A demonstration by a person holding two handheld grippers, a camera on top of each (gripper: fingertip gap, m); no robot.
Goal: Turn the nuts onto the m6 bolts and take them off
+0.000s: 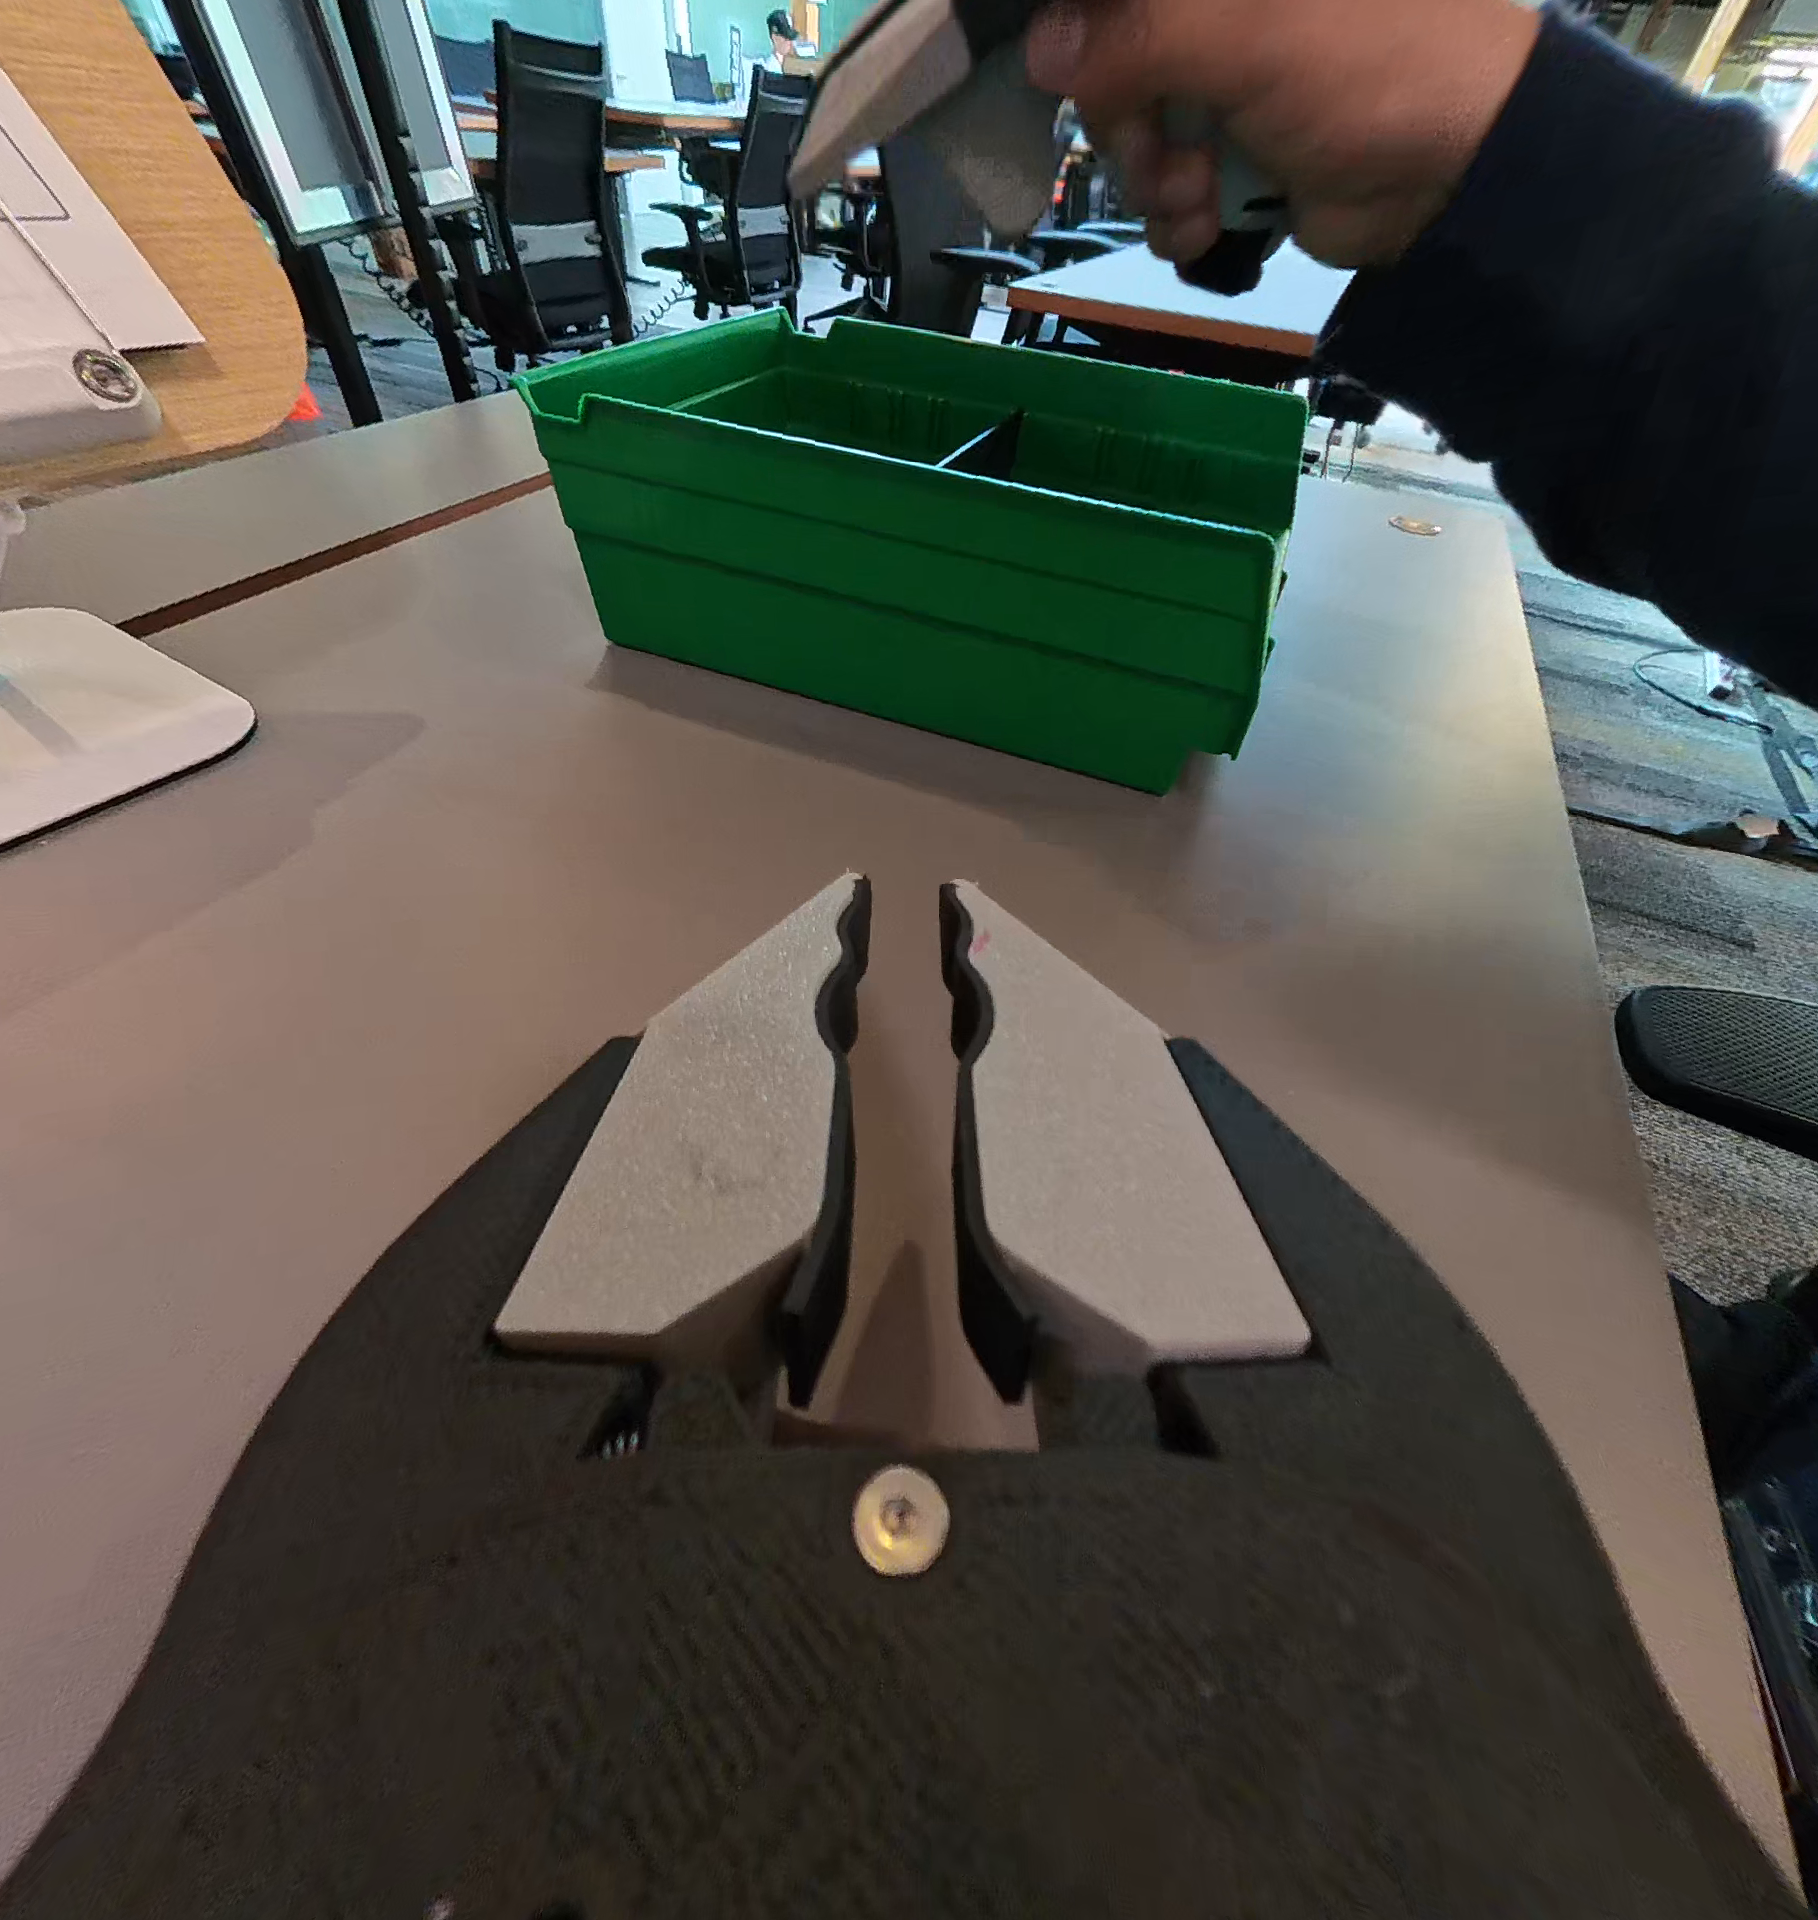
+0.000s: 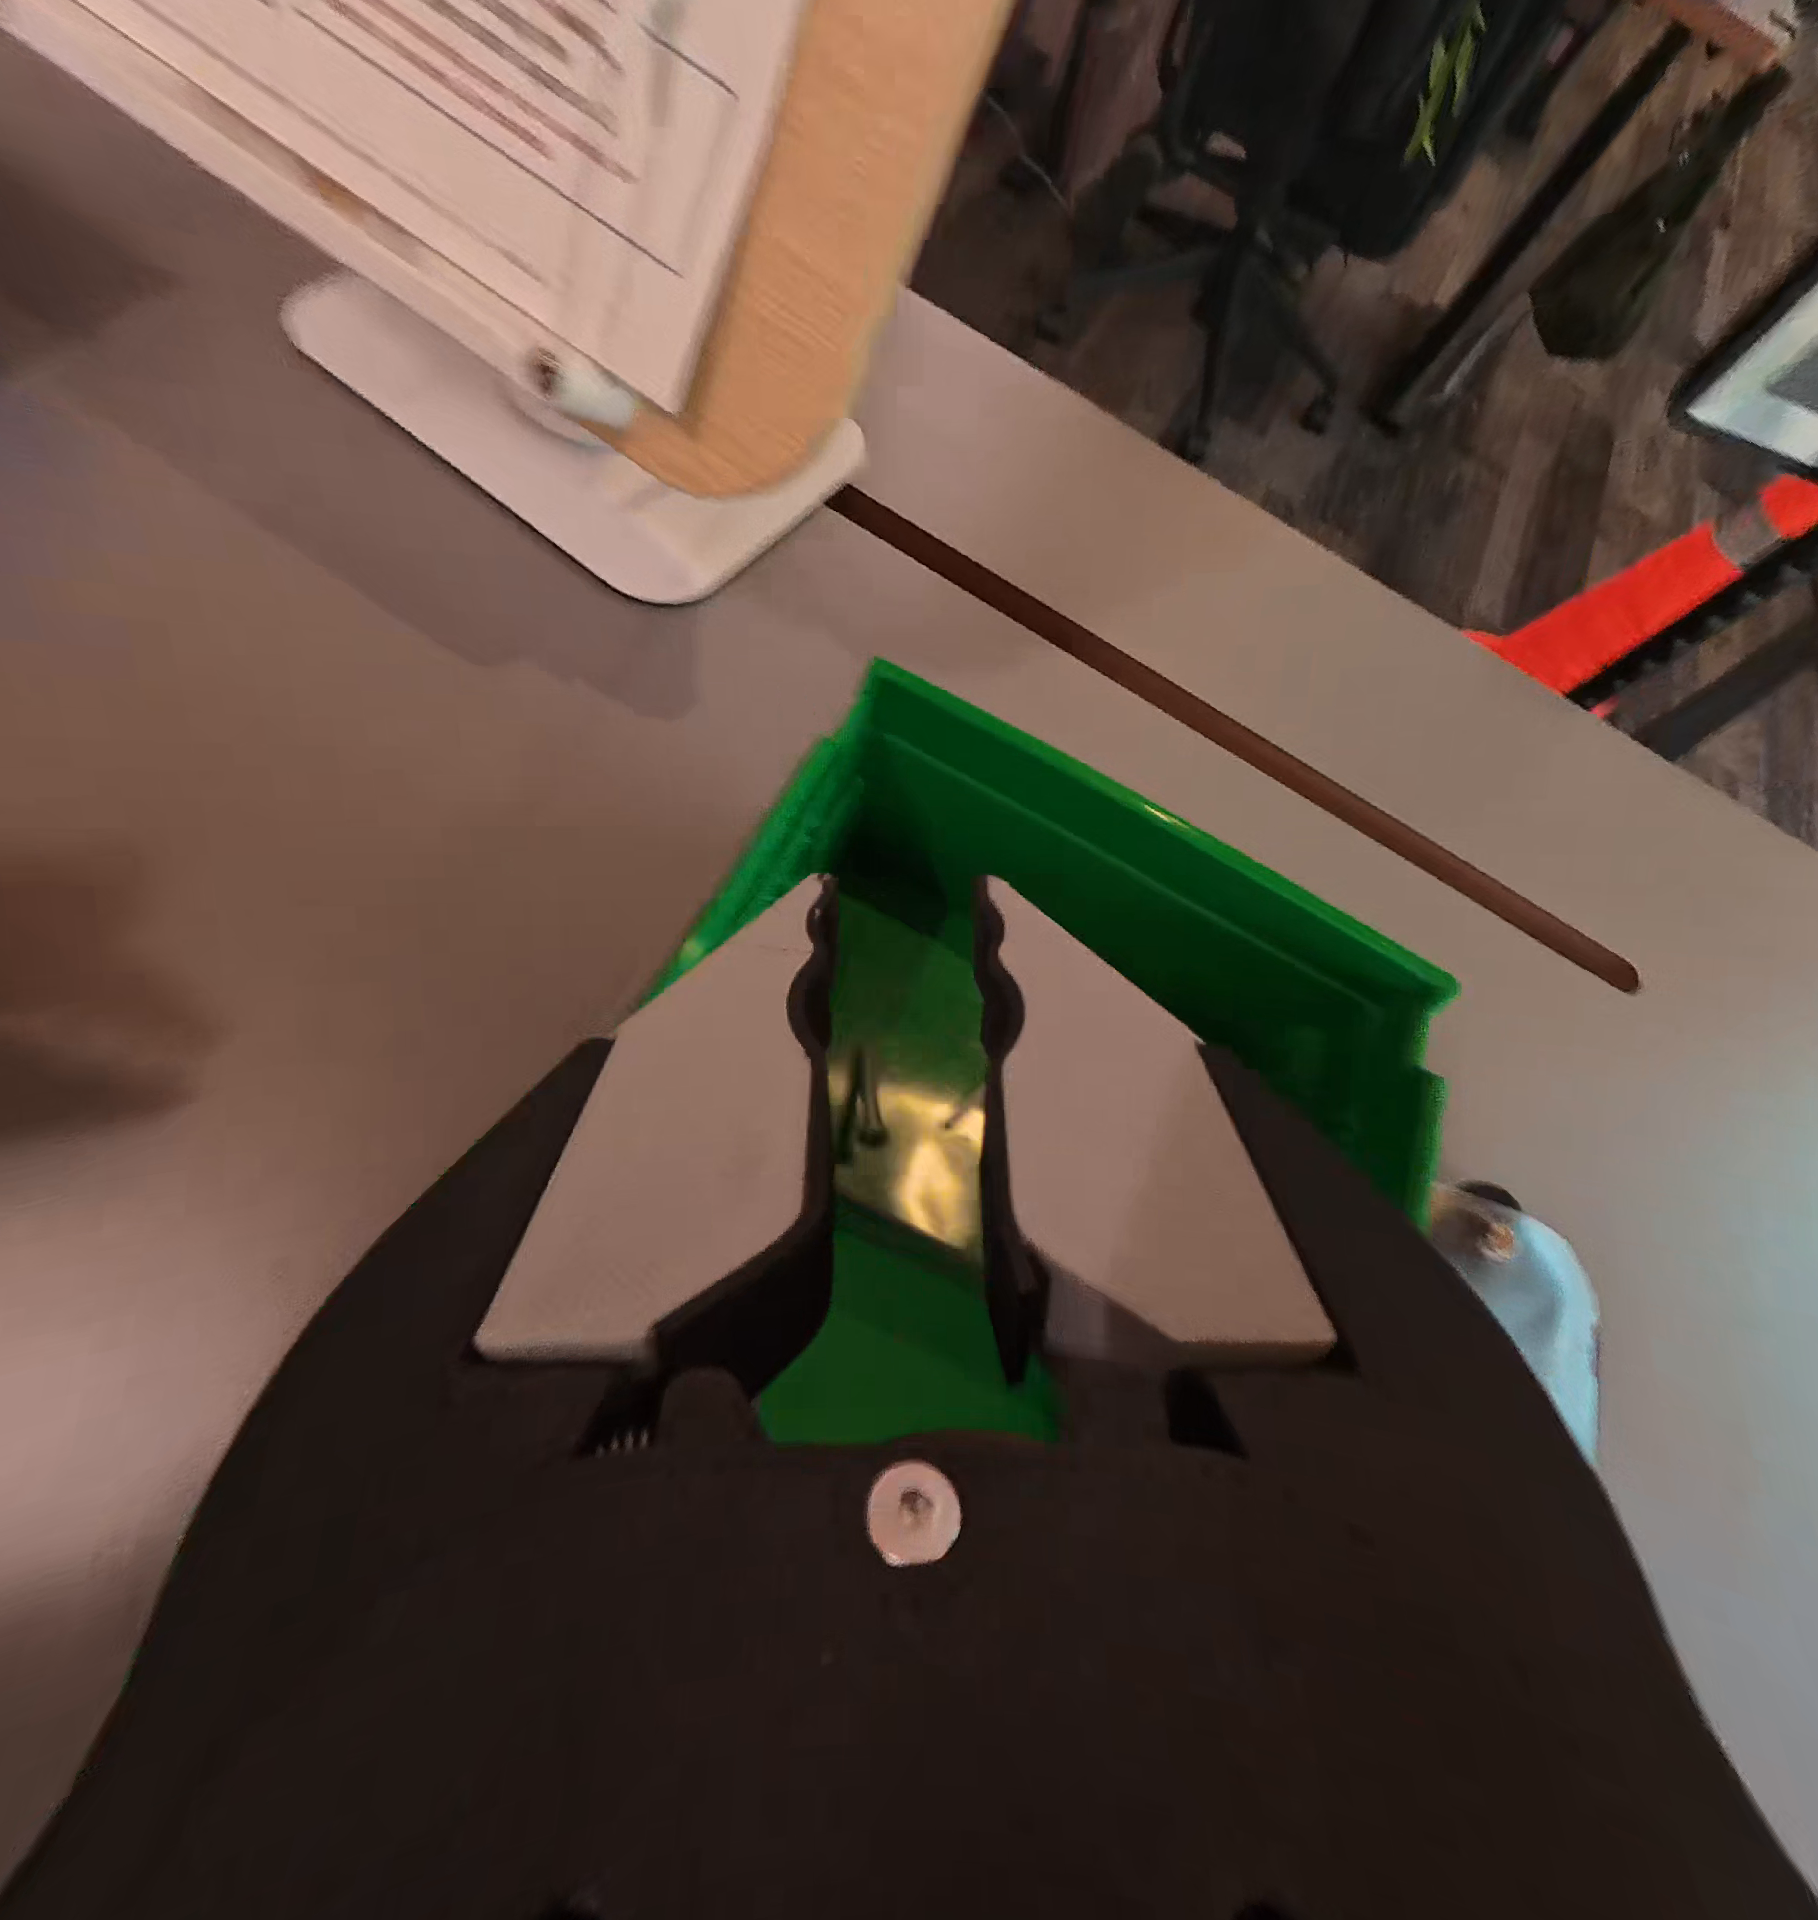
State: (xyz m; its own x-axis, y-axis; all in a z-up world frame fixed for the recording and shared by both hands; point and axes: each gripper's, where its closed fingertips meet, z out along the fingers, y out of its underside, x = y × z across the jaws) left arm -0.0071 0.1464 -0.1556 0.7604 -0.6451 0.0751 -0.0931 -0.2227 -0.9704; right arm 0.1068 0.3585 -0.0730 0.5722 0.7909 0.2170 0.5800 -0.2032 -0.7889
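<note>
A green plastic bin point(image 1: 915, 582) stands on the grey surface point(image 1: 365, 935), split by a dark divider point(image 1: 983, 442) into compartments. From above, the right gripper point(image 2: 903, 883), jaws apart and empty, hovers over one compartment holding a shiny clear bag point(image 2: 910, 1153); small dark pieces in it are too blurred to name as bolts or nuts. The left gripper point(image 1: 905, 883) hangs low before the bin, jaws slightly apart, holding nothing.
</note>
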